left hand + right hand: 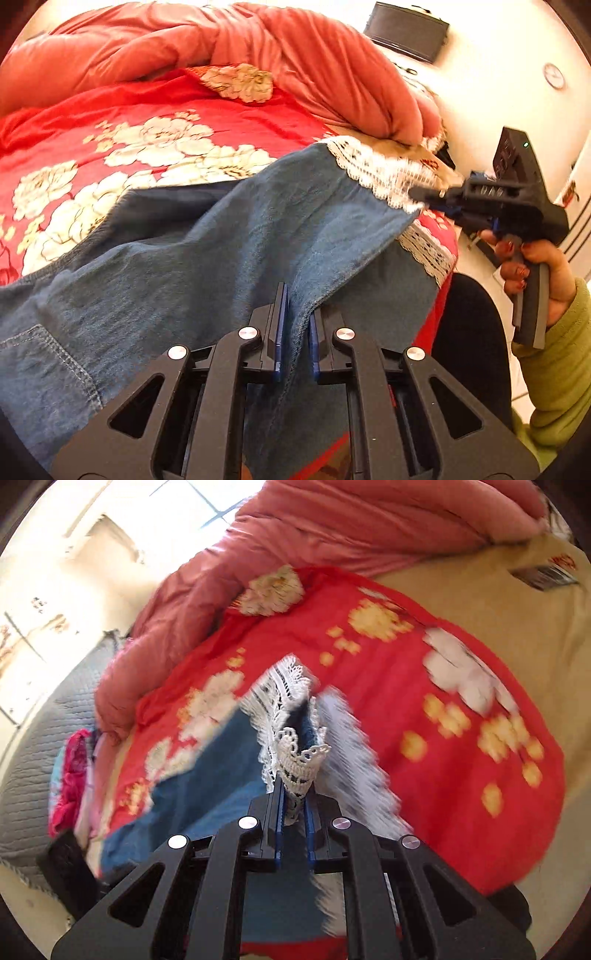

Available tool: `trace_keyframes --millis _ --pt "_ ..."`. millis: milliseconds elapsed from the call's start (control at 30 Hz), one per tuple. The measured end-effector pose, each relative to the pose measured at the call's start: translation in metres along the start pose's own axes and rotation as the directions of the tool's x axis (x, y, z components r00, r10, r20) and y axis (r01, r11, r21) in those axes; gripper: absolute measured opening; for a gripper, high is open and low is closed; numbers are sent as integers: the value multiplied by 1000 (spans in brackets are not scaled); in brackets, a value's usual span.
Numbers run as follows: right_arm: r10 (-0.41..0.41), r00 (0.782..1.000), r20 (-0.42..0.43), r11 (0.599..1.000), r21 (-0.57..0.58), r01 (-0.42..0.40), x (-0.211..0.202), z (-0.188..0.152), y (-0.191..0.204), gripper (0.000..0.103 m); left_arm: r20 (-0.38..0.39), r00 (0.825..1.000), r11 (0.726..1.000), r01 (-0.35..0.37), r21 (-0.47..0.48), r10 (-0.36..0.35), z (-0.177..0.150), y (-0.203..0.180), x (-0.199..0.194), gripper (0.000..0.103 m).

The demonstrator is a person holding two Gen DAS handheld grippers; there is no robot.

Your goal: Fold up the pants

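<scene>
Blue denim pants (229,243) with a white lace hem (373,173) lie across a red flowered bedspread (110,122). My left gripper (295,295) is shut on a seam fold of the denim near the bottom of the left wrist view. At the right of that view my right gripper (417,192), held by a hand in a green sleeve, pinches the lace hem. In the blurred right wrist view my right gripper (293,779) is shut on the bunched white lace hem (299,764), and the blue denim (207,797) trails off to the left below it.
A salmon-pink quilt (258,40) is heaped along the far side of the bed. A grey quilted cover (33,775) and a pink garment (72,775) lie at the left. A beige sheet (480,602) with a small packet shows at the right. A dark box (406,31) sits beyond the bed.
</scene>
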State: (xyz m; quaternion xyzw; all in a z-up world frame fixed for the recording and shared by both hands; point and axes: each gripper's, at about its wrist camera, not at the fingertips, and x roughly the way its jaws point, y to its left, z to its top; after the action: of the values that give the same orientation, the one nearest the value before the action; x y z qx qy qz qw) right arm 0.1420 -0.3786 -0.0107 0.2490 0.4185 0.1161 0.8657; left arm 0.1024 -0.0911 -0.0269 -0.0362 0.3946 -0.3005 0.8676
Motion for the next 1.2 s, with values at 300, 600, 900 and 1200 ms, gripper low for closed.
trace_keyframes --millis 300,600,900,1200 --pt "15 1000 -3 997 77 -15 -1 -17 -20 37 -35 999 998 -23 51 25 -6 -11 11 5" --pt "2 1000 17 999 36 -2 -22 -20 -20 12 -17 1000 997 0 77 2 -5 -19 -6 2" --pt "23 999 -24 999 25 -22 -44 -42 -33 12 -20 1000 991 9 135 -7 -24 -39 -18 2" --pt "31 998 -56 998 51 -28 -39 -55 -48 12 -50 999 987 -13 159 21 -44 -43 -15 2"
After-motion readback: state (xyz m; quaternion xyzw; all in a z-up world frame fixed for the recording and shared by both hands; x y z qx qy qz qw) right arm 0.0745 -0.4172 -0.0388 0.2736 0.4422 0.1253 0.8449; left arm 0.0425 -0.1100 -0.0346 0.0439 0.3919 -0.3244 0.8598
